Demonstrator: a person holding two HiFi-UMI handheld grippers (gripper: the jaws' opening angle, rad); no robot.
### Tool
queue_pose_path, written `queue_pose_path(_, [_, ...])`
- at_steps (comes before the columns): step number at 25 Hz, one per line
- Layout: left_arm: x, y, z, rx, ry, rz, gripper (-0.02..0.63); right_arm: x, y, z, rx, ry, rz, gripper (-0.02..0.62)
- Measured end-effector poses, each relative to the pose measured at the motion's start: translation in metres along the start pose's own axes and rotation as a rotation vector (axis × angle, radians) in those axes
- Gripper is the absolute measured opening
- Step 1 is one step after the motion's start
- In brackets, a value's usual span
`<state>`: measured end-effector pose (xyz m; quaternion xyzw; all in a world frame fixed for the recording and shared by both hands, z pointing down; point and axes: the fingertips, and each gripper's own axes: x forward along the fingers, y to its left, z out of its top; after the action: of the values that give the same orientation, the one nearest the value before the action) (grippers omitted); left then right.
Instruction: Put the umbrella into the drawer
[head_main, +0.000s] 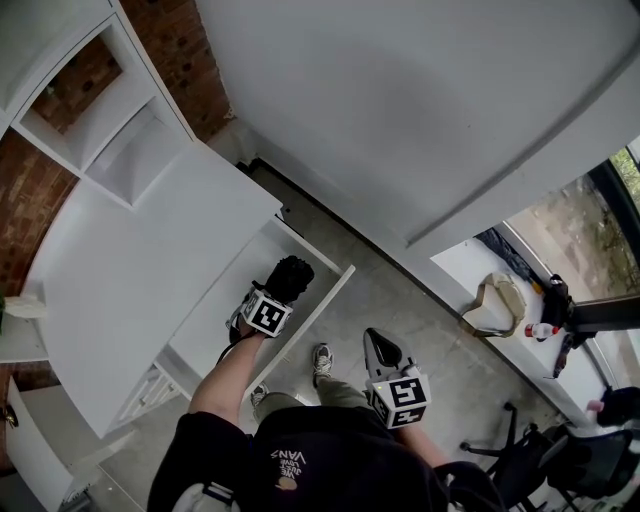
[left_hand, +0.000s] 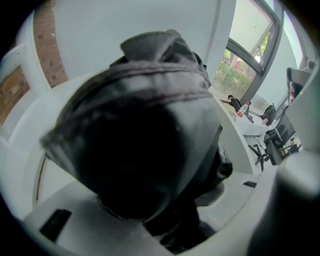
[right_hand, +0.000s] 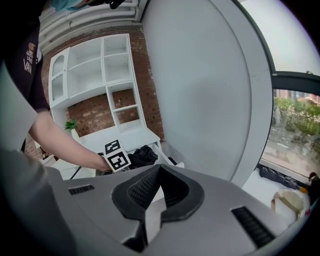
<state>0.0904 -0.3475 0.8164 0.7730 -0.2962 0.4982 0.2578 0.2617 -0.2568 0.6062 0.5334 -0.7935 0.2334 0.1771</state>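
Gripping black umbrella (head_main: 291, 277), left tongs (head_main: 277, 296) above open white drawer (head_main: 331, 291); counter (head_main: 130, 260) alongside; right tongs (head_main: 381, 349) closed, empty.

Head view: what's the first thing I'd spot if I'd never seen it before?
The black bundled umbrella, clamped in the left gripper over the open white drawer in the middle of the picture. Then the right gripper, closed with nothing in it, lower and to the right.

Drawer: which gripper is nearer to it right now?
Left. The left gripper, gripping the black umbrella, hangs over the open drawer; the right gripper, shut and empty, is off to its side over the floor.
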Motion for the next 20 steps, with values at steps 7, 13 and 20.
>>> queue_pose_path(7, [0.016, 0.01, 0.0, -0.066, 0.088, -0.006, 0.241, 0.014, -0.003, 0.0, 0.007, 0.014, 0.02, 0.0])
queue_pose_path(13, [0.028, 0.019, -0.007, -0.083, 0.133, 0.007, 0.241, 0.023, -0.005, 0.005, 0.001, 0.012, 0.028, 0.0])
queue_pose_path(20, [0.033, 0.023, -0.013, -0.101, 0.171, 0.01, 0.242, 0.023, -0.01, 0.001, -0.004, 0.028, 0.018, 0.0])
